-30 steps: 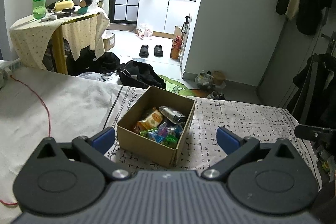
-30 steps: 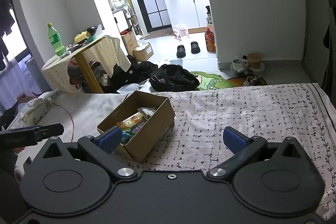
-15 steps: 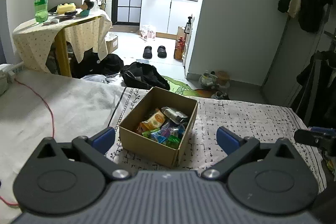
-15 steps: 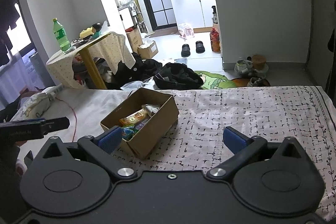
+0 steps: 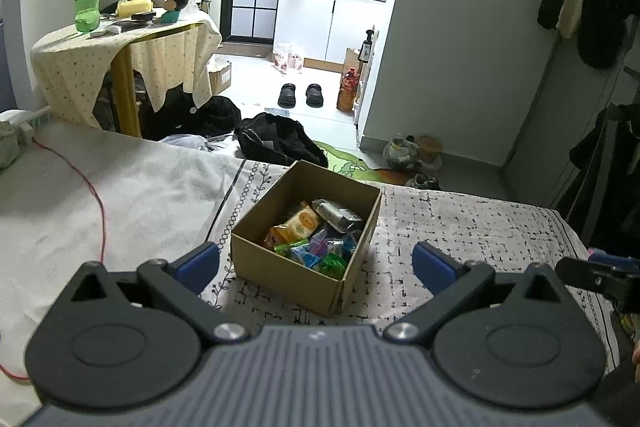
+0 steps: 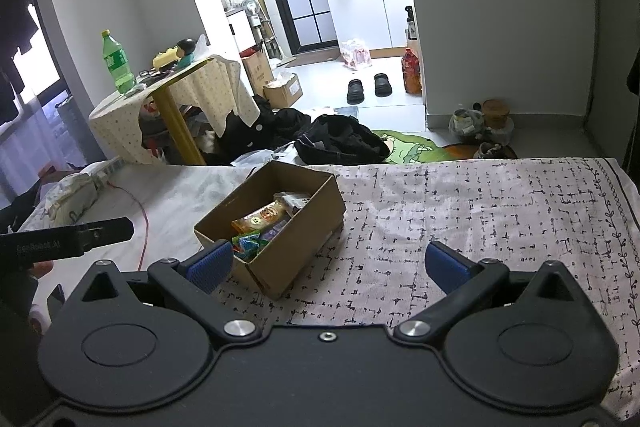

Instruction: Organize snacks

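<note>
Many crinkly snack packets [image 5: 316, 237] in square cardboard box [image 5: 288, 277]

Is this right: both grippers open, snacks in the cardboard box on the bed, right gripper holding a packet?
Not quite. The right gripper holds nothing; the right wrist view shows its jaws wide apart and bare. The rest stands: left gripper open, snacks in the cardboard box on the bed.

A plain brown cardboard box [image 5: 297, 277] is showing orange, green, blue, purple and silver snack wrappers [image 5: 316, 237]. The bed cover [image 6: 480, 203] beneath is displaying black broken-grid marks on white with a leafy vine border. Blue fingertip pads [image 6: 446, 266] are tipping black grippers.
</note>
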Motion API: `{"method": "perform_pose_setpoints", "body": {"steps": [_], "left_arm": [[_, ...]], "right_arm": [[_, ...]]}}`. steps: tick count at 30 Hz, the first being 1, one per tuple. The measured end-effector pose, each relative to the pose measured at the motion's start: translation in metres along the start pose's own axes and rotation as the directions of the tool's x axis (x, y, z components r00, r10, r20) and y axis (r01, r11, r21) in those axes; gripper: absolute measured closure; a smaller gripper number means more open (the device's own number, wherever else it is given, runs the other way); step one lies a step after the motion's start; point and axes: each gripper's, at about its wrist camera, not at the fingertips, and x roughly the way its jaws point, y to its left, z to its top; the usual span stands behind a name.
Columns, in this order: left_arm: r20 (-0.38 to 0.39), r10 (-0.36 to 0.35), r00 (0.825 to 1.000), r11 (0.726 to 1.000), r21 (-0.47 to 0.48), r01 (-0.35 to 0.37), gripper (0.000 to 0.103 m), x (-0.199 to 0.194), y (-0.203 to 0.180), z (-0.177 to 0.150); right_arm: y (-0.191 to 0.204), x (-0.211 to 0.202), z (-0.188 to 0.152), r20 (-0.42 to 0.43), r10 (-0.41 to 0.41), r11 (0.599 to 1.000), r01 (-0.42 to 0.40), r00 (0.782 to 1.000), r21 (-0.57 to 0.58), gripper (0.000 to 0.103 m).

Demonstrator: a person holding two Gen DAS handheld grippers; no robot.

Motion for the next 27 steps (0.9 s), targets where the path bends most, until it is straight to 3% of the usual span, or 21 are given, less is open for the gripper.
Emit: {"method": "perform_pose_setpoints", "body": {"steps": [27], "left_arm": [[0.001,0.003,1.000,1.000,0.006,-0.003,0.001,-0.0002,-0.0010,-0.0011]], "right_arm": [[-0.0012,-0.0012,-0.0004,0.013,-0.010,1.000,0.010,1.000,0.012,0.000]]}}
